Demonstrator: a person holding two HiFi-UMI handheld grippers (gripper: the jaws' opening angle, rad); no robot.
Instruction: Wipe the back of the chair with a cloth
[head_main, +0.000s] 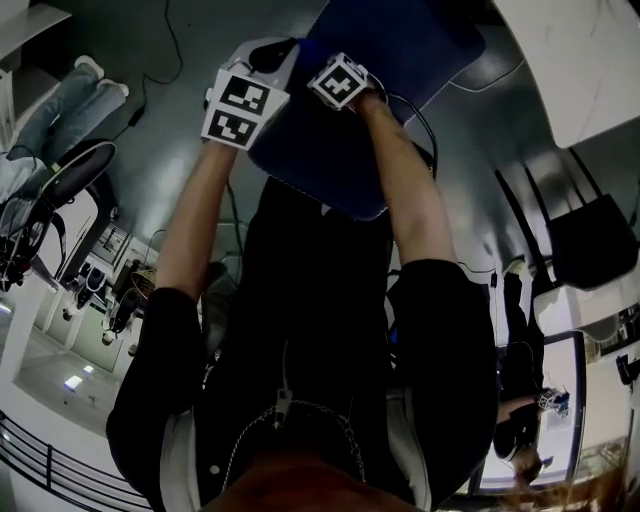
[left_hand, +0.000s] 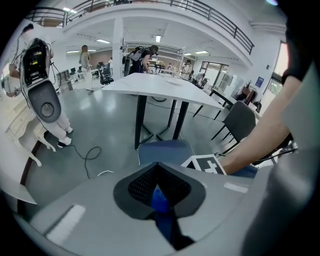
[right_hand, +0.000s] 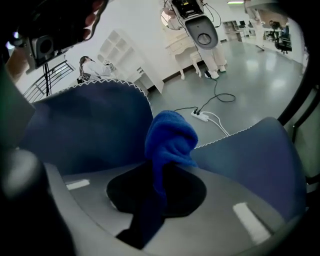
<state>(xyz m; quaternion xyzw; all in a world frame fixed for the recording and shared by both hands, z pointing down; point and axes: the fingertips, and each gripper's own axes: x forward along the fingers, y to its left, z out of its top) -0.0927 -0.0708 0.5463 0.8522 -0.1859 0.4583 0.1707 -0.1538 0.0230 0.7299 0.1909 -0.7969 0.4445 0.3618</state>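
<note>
Right gripper view, right claw (right_hand: 159, 186) clamping blue cloth (right_hand: 171, 135), left claw (left_hand: 161, 202) pinching it

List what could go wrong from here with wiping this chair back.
The left gripper pinches only a small tip of the blue cloth; a pull may slip it free.
The right gripper holds the cloth bunched in a wad, so little of it may touch the blue chair.
Cables lie on the floor beyond the chair; feet might snag them.

Fluffy blue cloth (right_hand: 170, 132), matt woven fabric on the chair (right_hand: 85, 130), smooth glossy grey floor (right_hand: 250, 85), smooth white tabletop (left_hand: 160, 86).
</note>
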